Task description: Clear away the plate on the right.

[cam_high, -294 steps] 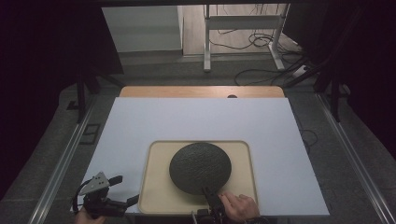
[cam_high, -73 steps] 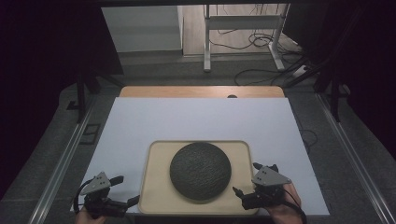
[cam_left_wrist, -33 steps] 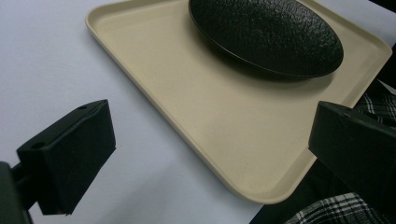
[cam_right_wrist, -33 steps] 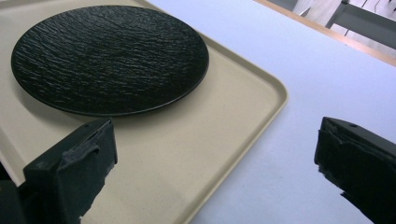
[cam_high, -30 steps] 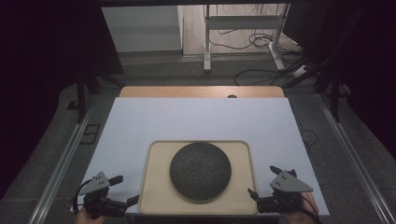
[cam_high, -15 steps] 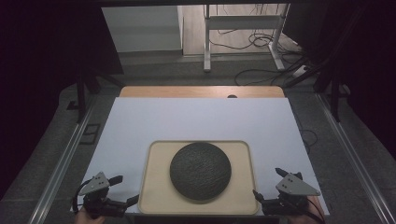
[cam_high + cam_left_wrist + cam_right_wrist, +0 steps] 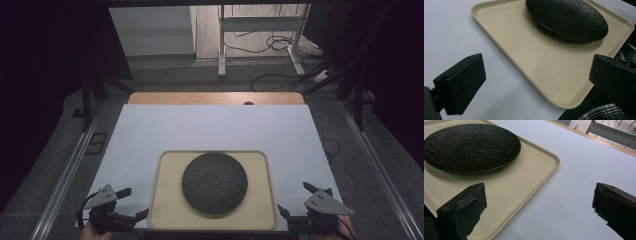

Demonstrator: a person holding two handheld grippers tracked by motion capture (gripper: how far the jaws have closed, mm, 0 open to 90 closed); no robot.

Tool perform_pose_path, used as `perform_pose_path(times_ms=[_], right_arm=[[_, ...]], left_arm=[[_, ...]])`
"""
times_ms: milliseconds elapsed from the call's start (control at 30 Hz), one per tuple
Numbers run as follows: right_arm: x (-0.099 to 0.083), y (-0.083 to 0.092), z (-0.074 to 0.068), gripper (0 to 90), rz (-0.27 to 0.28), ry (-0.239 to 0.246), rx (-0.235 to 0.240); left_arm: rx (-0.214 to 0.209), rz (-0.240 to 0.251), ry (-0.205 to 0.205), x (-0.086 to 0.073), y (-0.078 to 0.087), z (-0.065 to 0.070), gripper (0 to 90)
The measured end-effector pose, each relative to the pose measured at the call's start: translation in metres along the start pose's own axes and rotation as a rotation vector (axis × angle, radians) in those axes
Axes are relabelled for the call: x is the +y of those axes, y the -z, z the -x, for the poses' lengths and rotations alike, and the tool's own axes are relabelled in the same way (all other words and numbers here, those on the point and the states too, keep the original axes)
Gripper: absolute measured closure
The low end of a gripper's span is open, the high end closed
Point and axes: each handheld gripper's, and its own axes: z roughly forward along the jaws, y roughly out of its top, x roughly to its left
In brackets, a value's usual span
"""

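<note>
High view has my left gripper (image 7: 131,202) at the counter's (image 7: 210,127) near left corner, jaws spread wide and holding nothing, just beside the beige tray (image 7: 165,200). My right gripper (image 7: 296,199) sits at the near right corner, jaws equally wide and empty, just off the tray's right rim. Between them, the black textured plate (image 7: 214,183) lies in the middle of the tray.

The plate (image 7: 214,183) is black with a rough, rippled texture, and it sits on a plain beige tray (image 7: 165,210). The table cover (image 7: 210,127) is a flat pale white, with a strip of orange-brown wood (image 7: 215,98) at its far edge. Both grippers have black jaws, and a black-and-white checked cloth (image 7: 624,56) shows beside the tray.
</note>
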Motion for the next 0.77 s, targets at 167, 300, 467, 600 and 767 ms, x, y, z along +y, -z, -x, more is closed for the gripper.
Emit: perform_pose_path(times_ms=[167,300,467,600,767], right_arm=[[-0.006,0.005,0.003,0.0,0.005,-0.013,-0.015],[-0.011,0.008,0.006,0.0,0.004,-0.024,-0.028],[-0.019,0.011,0.009,0.0,-0.007,-0.032,-0.049],[-0.026,0.011,0.012,0.0,-0.024,-0.040,-0.063],[-0.030,0.009,0.014,0.0,-0.041,-0.046,-0.065]], left_arm=[[0.000,-0.001,-0.002,0.000,0.000,0.000,0.4],[-0.002,-0.001,-0.002,0.000,0.000,0.000,0.4],[-0.003,-0.001,-0.002,0.000,0.000,0.000,0.4],[-0.003,-0.001,-0.003,0.000,0.000,0.000,0.4],[-0.003,-0.005,-0.003,0.000,-0.001,0.000,0.4]])
